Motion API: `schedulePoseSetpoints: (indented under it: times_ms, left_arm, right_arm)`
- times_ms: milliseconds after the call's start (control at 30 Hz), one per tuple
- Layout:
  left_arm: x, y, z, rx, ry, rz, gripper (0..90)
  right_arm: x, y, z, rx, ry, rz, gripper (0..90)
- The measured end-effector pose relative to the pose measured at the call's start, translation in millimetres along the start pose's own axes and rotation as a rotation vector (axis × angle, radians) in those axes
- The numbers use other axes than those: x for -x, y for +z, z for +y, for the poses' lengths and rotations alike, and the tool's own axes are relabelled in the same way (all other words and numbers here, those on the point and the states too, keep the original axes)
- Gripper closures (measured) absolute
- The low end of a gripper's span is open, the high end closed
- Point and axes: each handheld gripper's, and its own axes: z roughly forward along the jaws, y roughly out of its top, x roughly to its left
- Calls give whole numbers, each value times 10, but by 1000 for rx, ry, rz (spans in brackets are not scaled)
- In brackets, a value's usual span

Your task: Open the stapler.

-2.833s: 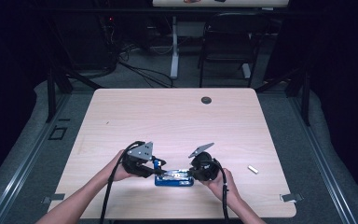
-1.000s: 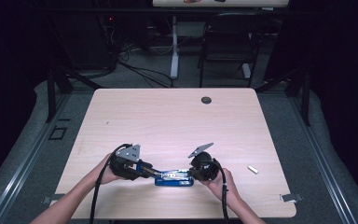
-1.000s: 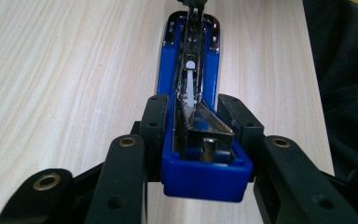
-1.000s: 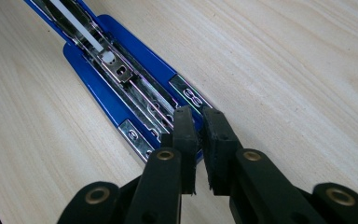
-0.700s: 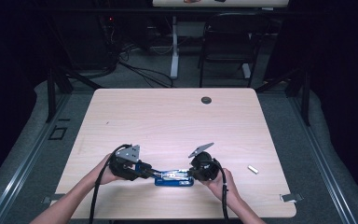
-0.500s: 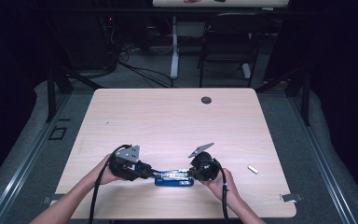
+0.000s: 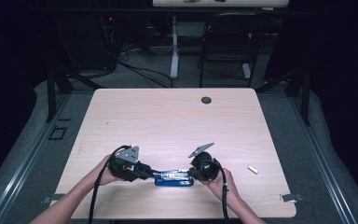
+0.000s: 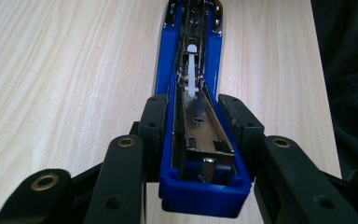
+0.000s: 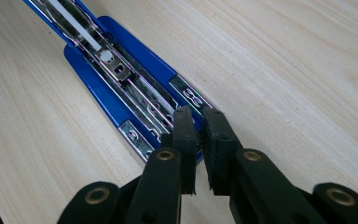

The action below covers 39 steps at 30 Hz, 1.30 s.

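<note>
Holding the opened blue stapler (image 8: 193, 93) by its rear in the left tool (image 8: 198, 123), right tool (image 9: 198, 128) nearly shut at its front; magazine exposed, reloading and closing seemingly left.

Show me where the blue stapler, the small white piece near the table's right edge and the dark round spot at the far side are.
blue stapler (image 8: 205, 191), left gripper view, blue rear end.
small white piece (image 7: 252, 169), high view, its middle.
dark round spot (image 7: 206, 100), high view, its centre.
</note>
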Motion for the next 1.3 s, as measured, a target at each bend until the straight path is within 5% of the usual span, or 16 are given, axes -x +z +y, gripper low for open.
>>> schedulePoseSetpoints:
  times_ms: [133,1300]
  left_arm:
    - [-6,37,-77,-41,-13,-2,648]
    - [-55,74,-132,-45,-37,-26,648]
  right_arm:
    - [4,0,0,0,-2,2,853]
    - [2,4,2,2,7,0,853]
